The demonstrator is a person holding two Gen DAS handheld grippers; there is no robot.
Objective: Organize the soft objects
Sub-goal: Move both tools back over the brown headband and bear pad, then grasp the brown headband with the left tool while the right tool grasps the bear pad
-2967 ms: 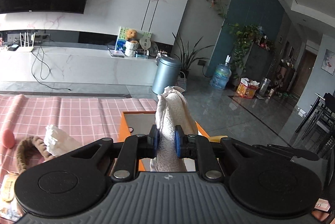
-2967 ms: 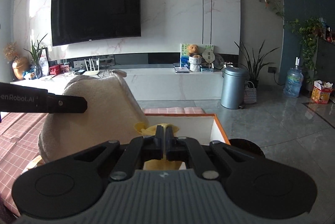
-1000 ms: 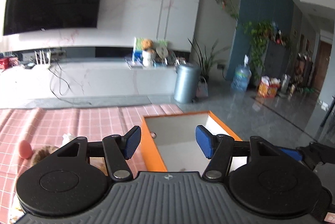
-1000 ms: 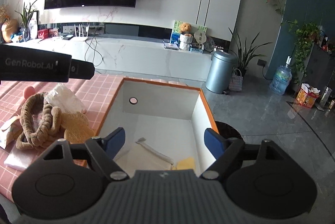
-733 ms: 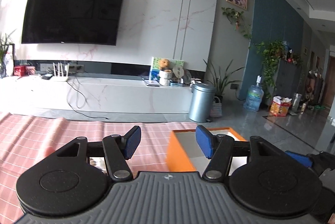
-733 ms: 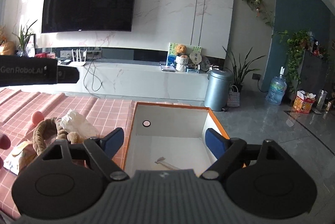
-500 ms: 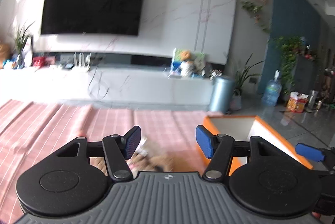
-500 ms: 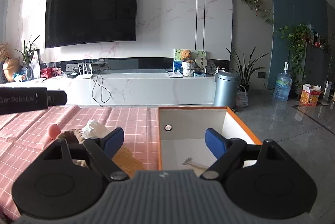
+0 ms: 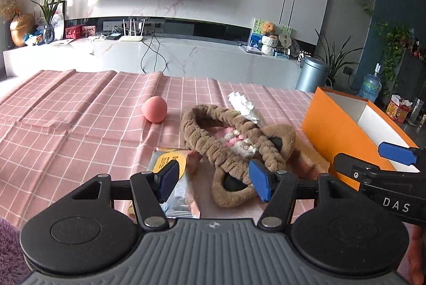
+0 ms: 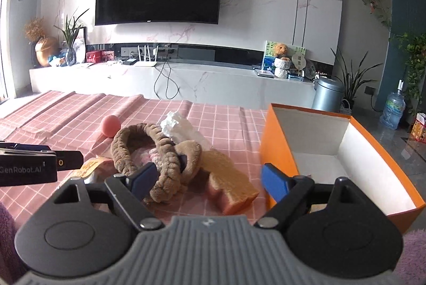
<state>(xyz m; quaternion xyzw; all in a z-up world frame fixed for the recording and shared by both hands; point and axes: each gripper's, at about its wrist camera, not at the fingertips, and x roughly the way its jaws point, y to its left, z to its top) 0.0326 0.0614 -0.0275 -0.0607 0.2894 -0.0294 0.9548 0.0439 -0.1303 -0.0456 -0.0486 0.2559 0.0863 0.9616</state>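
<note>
On the far left we see only pink checked tablecloth (image 9: 69,125), creased in long folds, covering the table. Moving right, a small pink ball (image 9: 154,109) sits alone on the cloth, a little apart from a heap of soft things. At the near left edge of that heap lies a flat yellow and white packet (image 9: 173,173), partly tucked under a brown plush headband (image 9: 213,141) with rounded ears. A crumpled white tissue (image 9: 241,102) rests against the headband's far side. Just right of the headband, touching it, lies a tan sponge (image 10: 229,178) with a pinkish underside. Further right, near the sponge, stands an open orange box (image 10: 277,141) with white inner walls; from here we cannot make out what lies at its bottom.

Our left gripper (image 9: 214,179) hovers low over the packet and the headband's near ear, its blue pads spread wide and gripping nothing. Our right gripper (image 10: 209,177) is likewise spread and empty, framing the headband's right part and the sponge, with its right pad close to the box's orange wall.
</note>
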